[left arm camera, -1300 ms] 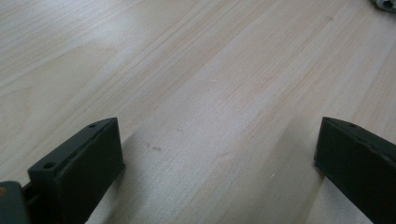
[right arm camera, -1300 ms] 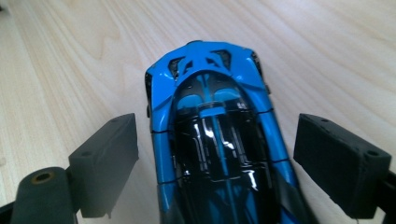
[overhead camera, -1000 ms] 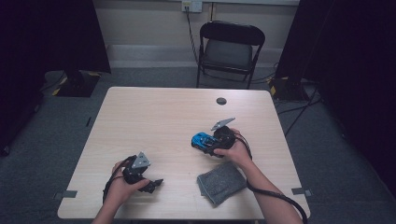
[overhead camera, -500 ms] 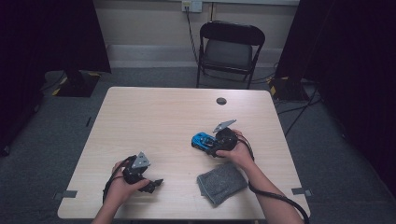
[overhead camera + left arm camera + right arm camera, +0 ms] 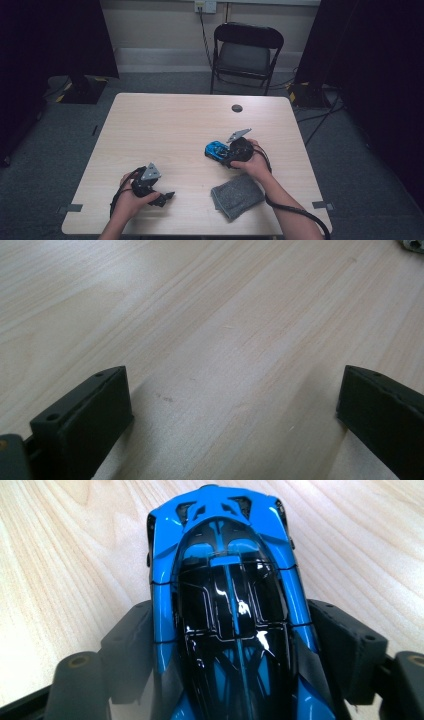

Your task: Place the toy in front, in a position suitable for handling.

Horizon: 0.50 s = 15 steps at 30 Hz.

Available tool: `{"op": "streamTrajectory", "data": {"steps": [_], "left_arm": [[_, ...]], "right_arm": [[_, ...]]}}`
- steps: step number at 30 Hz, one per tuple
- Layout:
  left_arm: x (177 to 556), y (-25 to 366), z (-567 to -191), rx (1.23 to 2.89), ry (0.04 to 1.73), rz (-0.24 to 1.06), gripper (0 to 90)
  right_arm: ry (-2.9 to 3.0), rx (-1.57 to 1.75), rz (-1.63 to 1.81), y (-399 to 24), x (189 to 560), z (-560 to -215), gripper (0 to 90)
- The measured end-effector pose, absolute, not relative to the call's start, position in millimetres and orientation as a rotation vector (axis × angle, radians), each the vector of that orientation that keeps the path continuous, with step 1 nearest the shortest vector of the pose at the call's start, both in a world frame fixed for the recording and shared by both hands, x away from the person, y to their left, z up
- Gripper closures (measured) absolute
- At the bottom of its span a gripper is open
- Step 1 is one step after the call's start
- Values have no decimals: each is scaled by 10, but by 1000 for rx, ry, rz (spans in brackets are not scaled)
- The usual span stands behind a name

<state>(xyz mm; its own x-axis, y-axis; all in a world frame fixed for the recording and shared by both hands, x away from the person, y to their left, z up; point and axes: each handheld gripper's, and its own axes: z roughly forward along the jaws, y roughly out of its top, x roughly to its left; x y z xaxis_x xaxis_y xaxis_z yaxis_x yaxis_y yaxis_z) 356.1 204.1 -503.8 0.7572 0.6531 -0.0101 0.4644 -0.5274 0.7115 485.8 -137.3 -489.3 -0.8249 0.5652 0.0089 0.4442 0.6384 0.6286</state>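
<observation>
Wooden table (image 5: 165, 125), one blue toy car (image 5: 230, 605) clamped by right tool (image 5: 235, 645), left tool (image 5: 235, 410) apart.

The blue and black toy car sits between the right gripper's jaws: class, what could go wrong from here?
1. The right gripper, whose jaws have just been closing, flanks the glossy blue and black toy car along its smooth sides; it might slip out.
2. The folded grey cloth lies beside that forearm and could get dragged.
</observation>
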Motion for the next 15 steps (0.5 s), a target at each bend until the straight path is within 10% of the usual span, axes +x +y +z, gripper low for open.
{"op": "streamTrajectory", "data": {"steps": [15], "left_arm": [[3562,2041,-5038,2225,832,334,5]], "right_arm": [[2681,900,926,-1428,4845,-4844,257]]}}
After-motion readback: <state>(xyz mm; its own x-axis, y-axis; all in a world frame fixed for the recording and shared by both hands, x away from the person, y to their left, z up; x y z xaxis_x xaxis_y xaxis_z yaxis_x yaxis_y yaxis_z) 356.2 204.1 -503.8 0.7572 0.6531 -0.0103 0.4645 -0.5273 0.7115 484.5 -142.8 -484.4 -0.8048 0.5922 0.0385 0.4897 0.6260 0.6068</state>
